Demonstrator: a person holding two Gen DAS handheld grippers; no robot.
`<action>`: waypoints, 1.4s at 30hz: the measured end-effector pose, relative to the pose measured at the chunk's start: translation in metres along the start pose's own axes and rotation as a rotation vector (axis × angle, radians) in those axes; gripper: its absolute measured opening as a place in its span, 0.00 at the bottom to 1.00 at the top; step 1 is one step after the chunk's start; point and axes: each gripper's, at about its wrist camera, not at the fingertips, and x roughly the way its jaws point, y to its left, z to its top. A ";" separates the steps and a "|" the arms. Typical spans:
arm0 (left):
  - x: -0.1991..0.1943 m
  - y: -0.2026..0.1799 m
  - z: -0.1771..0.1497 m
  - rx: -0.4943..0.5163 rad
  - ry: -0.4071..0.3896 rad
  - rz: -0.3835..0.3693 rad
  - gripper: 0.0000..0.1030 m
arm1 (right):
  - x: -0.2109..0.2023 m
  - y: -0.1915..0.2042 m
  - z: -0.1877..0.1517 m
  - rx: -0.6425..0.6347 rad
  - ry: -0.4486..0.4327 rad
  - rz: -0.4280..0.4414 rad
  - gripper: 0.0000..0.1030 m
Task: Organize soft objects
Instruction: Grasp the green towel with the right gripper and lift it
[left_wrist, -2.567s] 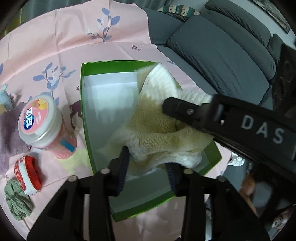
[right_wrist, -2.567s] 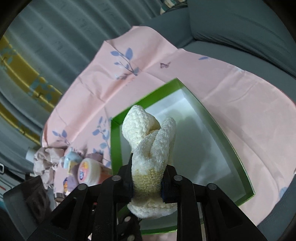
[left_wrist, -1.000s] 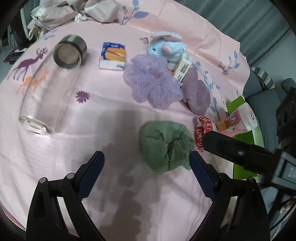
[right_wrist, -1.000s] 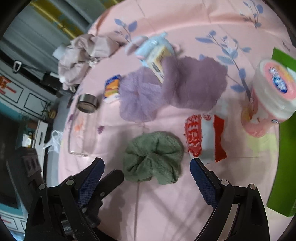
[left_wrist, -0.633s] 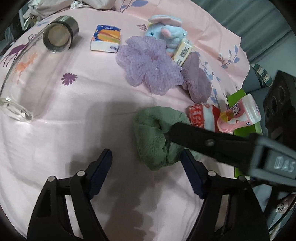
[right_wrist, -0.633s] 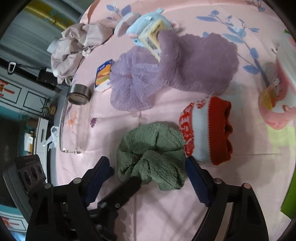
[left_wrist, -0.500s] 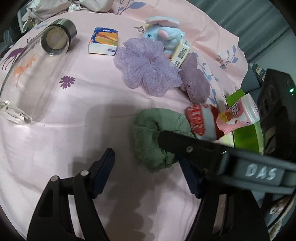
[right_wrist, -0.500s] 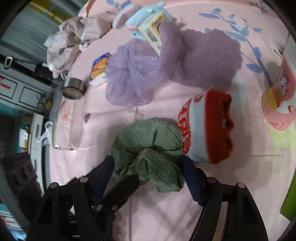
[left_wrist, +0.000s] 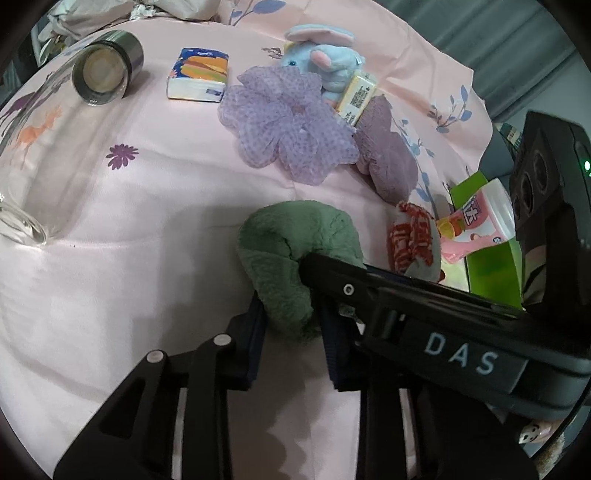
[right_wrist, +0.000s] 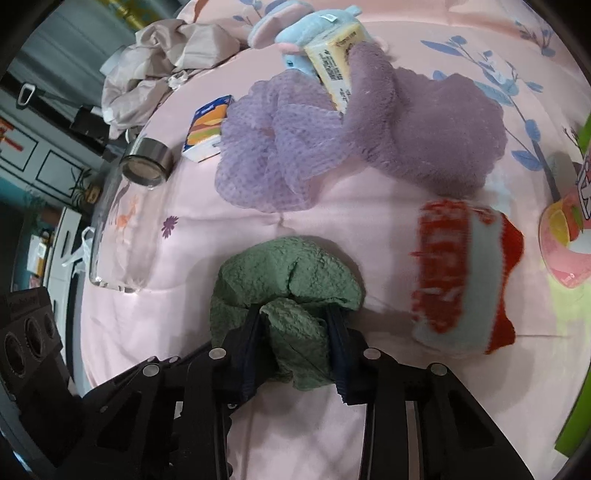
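A fluffy green cloth (left_wrist: 295, 251) (right_wrist: 288, 273) lies bunched on the pink tablecloth (left_wrist: 147, 229). My left gripper (left_wrist: 290, 317) has its jaws closing on the cloth's near fold, and the blue pads squeeze it. My right gripper (right_wrist: 295, 325) is also closing, pinching another fold of the same cloth between its pads. In the left wrist view one right finger (left_wrist: 369, 291) crosses over the cloth's right side. The left gripper's body (right_wrist: 26, 339) shows at the lower left of the right wrist view.
A red-and-white knit piece (right_wrist: 461, 280) lies just right of the cloth. Behind are a purple mesh pouf (left_wrist: 291, 129), purple fluffy cloth (right_wrist: 424, 136), blue plush toy (left_wrist: 325, 55), tissue pack (left_wrist: 197, 74) and a glass jar (left_wrist: 55, 129) on its side. Pink tub (left_wrist: 476, 221) and green box (left_wrist: 491, 266) at right.
Both grippers came down around the green cloth with jaws wide, then narrowed until the pads pinch it. Earlier still, they held a cream cloth over the green box.
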 end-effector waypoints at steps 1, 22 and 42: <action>0.000 -0.001 0.000 0.005 0.004 -0.004 0.21 | 0.000 0.002 -0.001 -0.009 0.000 -0.007 0.33; 0.007 -0.009 0.000 0.024 0.057 0.009 0.21 | 0.004 0.013 -0.005 -0.051 0.016 -0.031 0.33; 0.012 -0.012 0.003 0.082 0.053 0.036 0.20 | 0.001 0.016 -0.011 -0.066 -0.019 -0.062 0.28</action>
